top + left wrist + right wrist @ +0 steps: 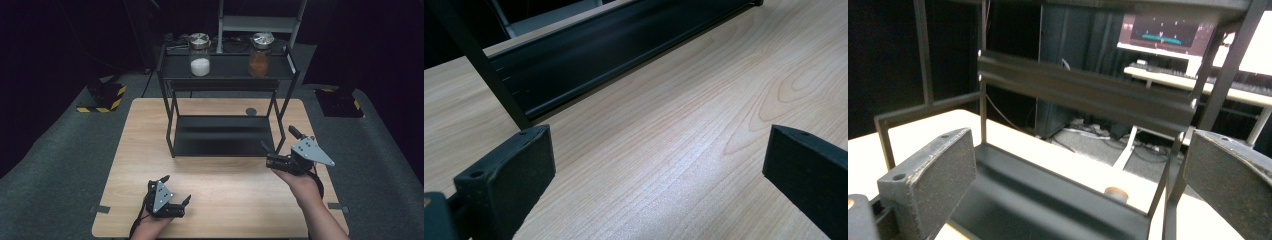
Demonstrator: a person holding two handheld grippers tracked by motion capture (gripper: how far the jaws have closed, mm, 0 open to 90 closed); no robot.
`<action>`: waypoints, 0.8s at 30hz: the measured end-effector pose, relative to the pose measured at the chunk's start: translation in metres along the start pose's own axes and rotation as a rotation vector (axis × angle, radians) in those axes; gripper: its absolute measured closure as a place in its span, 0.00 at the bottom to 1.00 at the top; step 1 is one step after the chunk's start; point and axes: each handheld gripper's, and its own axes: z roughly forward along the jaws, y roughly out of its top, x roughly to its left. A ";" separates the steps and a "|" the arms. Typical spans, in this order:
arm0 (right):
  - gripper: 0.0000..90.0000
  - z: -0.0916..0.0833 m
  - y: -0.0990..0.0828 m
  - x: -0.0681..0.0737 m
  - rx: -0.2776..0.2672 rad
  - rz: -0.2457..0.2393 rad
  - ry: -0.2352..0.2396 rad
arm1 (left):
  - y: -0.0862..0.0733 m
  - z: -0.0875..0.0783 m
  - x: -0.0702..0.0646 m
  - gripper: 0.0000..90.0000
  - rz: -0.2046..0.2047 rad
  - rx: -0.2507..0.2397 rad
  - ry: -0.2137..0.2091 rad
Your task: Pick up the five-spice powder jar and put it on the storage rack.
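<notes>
Beside black rack (223,135), right tongs (280,147) agape, left tongs (176,190) nearer

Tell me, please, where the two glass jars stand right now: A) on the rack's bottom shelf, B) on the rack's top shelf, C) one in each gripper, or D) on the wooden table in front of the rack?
B: in the high view the jar of white powder and the jar of orange powder both stand on the top shelf of the black rack, while its bottom shelf holds nothing.

Each black gripper, left (176,192) and right (278,142), carries a grey three-cornered plate, a trailing black cable and square screw-holed pads (519,165)
</notes>
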 end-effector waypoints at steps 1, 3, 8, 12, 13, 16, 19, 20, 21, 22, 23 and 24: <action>0.00 -0.001 -0.004 0.001 0.008 0.001 0.000 | 0.000 0.000 0.000 0.01 -0.001 0.000 0.000; 0.00 -0.003 -0.011 0.002 0.023 0.001 0.000 | 0.000 0.000 0.000 0.01 -0.003 -0.001 0.000; 0.00 -0.008 -0.027 0.003 0.062 0.007 -0.004 | 0.000 0.000 0.000 0.01 0.001 0.001 0.001; 0.00 -0.012 -0.038 0.003 0.089 0.010 -0.009 | 0.001 0.001 -0.001 0.01 0.007 0.005 0.002; 0.00 -0.014 -0.042 0.003 0.097 0.009 -0.009 | 0.001 0.001 -0.001 0.01 0.007 0.005 0.003; 0.00 -0.017 -0.051 0.003 0.115 0.009 -0.012 | 0.001 0.001 -0.001 0.01 0.006 0.005 0.003; 0.00 -0.019 -0.061 0.003 0.138 0.020 -0.014 | 0.001 0.001 -0.001 0.01 0.007 0.005 0.003; 0.00 -0.020 -0.064 0.003 0.147 0.023 -0.014 | 0.001 0.001 -0.001 0.01 0.008 0.005 0.003; 0.00 -0.021 -0.068 0.003 0.154 0.027 -0.013 | 0.001 0.001 -0.001 0.01 0.009 0.005 0.003; 0.00 -0.022 -0.071 0.003 0.163 0.032 -0.013 | 0.001 0.001 -0.002 0.01 0.010 0.005 0.004; 0.00 -0.022 -0.075 0.004 0.173 0.035 -0.013 | 0.001 0.001 -0.002 0.01 0.012 0.006 0.004; 0.00 -0.023 -0.079 0.004 0.183 0.037 -0.015 | 0.001 0.001 -0.002 0.01 0.013 0.007 0.004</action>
